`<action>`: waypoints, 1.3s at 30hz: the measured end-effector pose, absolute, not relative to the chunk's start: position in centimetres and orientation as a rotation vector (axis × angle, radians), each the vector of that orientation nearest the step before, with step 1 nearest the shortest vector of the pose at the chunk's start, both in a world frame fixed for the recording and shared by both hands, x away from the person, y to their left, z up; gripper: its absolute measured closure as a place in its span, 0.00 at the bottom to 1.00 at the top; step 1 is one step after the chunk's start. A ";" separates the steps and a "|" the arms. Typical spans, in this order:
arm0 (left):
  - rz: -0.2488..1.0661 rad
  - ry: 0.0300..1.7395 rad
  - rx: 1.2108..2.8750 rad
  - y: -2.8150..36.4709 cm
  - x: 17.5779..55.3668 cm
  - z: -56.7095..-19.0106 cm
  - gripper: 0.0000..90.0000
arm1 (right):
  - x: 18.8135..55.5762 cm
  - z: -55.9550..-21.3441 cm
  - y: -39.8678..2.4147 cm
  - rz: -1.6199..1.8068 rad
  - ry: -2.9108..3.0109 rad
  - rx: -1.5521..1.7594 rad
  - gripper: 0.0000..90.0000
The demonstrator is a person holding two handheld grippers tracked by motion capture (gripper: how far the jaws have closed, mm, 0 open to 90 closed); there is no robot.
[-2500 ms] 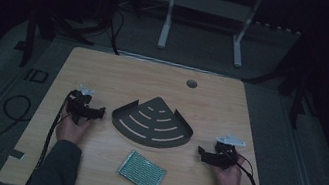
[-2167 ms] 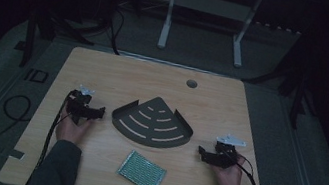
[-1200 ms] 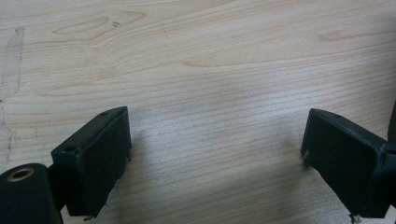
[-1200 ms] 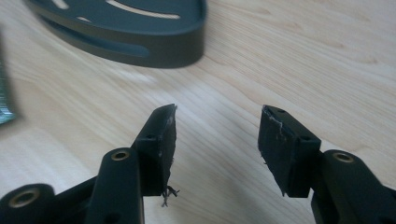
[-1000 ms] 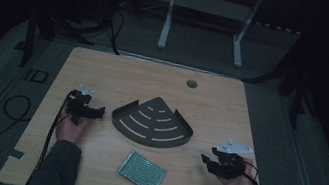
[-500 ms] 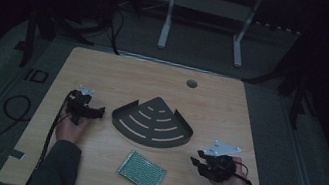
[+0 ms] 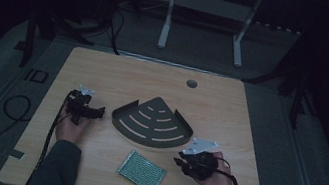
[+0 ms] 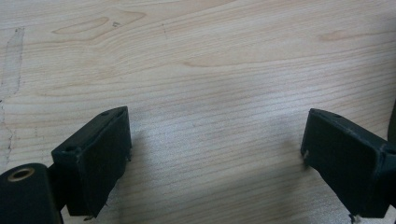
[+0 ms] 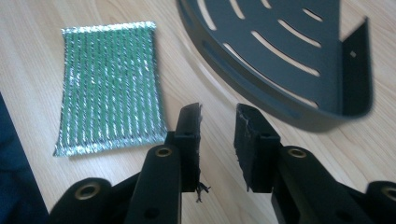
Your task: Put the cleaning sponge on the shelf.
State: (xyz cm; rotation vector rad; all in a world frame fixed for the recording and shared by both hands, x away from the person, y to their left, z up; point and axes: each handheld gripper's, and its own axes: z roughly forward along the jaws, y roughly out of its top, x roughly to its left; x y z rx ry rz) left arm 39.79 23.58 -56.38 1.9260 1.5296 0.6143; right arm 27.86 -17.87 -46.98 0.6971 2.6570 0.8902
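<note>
1. Guessing the green scrub pad (image 7: 142, 172) is my target: it lies flat at the table's (image 7: 258, 128) near edge, below the dark corner rack (image 7: 153, 123).
2. Right gripper (image 9: 218, 122) beside it, jaws narrowly apart, empty.
3. Left gripper (image 8: 215, 154) wide open, empty, over bare wood.
4. Next move: open wider, straddle the pad's edge.

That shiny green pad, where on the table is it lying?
The green scouring pad lies flat near the table's front edge in the high view, just in front of the dark corner shelf tray, left of the right claw.
</note>
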 end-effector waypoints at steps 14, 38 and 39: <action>0.614 1.530 1.926 23.6 39.8 -56.4 0.10 | 27.4 -49.0 -12.8 0.825 2.763 0.518 1.00; 0.614 1.530 1.926 23.6 39.8 -56.4 0.10 | 27.4 -51.9 -10.9 0.746 2.822 0.482 1.00; 0.614 1.530 1.926 23.6 39.8 -56.4 0.10 | 27.5 -51.9 -11.1 0.747 2.820 0.488 1.00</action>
